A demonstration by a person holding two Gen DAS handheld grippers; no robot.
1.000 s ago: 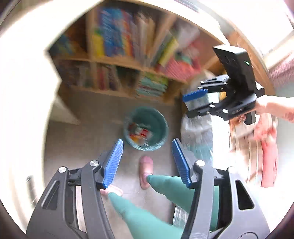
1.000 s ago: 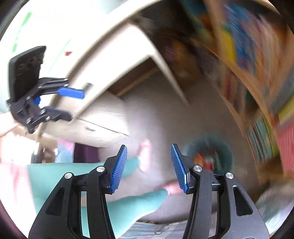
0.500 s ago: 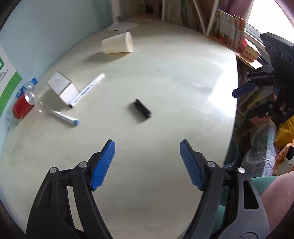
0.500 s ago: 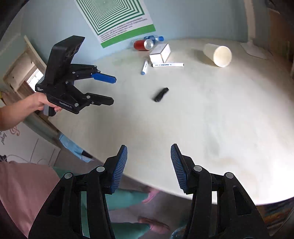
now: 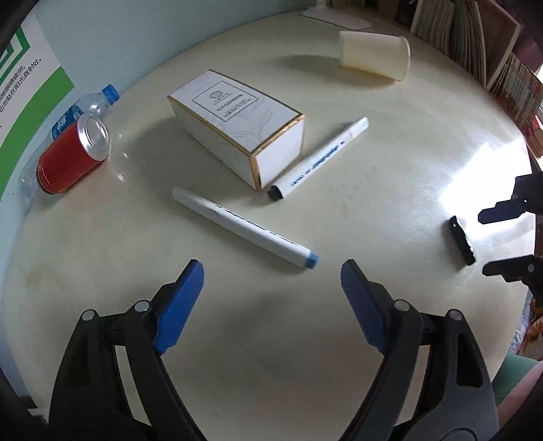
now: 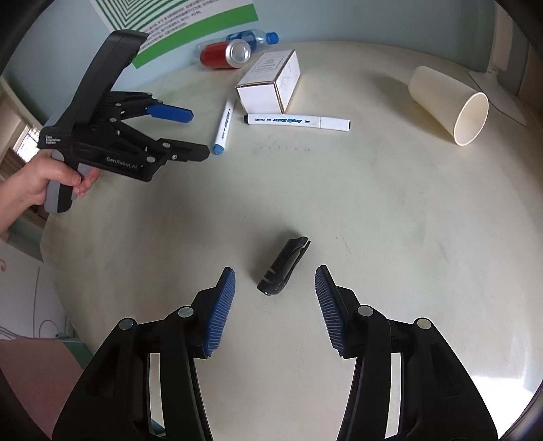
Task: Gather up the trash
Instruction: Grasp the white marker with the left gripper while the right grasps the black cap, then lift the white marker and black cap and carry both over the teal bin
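On the round cream table (image 5: 390, 169) lie a red can (image 5: 69, 152), a clear plastic bottle (image 5: 90, 105) behind it, a white box (image 5: 237, 125), two white markers (image 5: 244, 229) (image 5: 319, 157), a tipped paper cup (image 5: 375, 54) and a small black clip (image 5: 461, 240). My left gripper (image 5: 271, 298) is open and empty, hovering just short of the blue-capped marker. My right gripper (image 6: 275, 305) is open, its fingers on either side of the black clip (image 6: 283, 266), not touching it. The left gripper also shows in the right wrist view (image 6: 195, 132).
A green-and-white poster (image 6: 176, 20) hangs on the blue wall behind the table. Books (image 5: 482, 44) stand on shelves past the table's far right edge. The table's near edge drops to the floor at the left in the right wrist view.
Both grippers swung up from the floor and bin to the tabletop, then moved in closer: left toward the markers and box, right down over the black clip.
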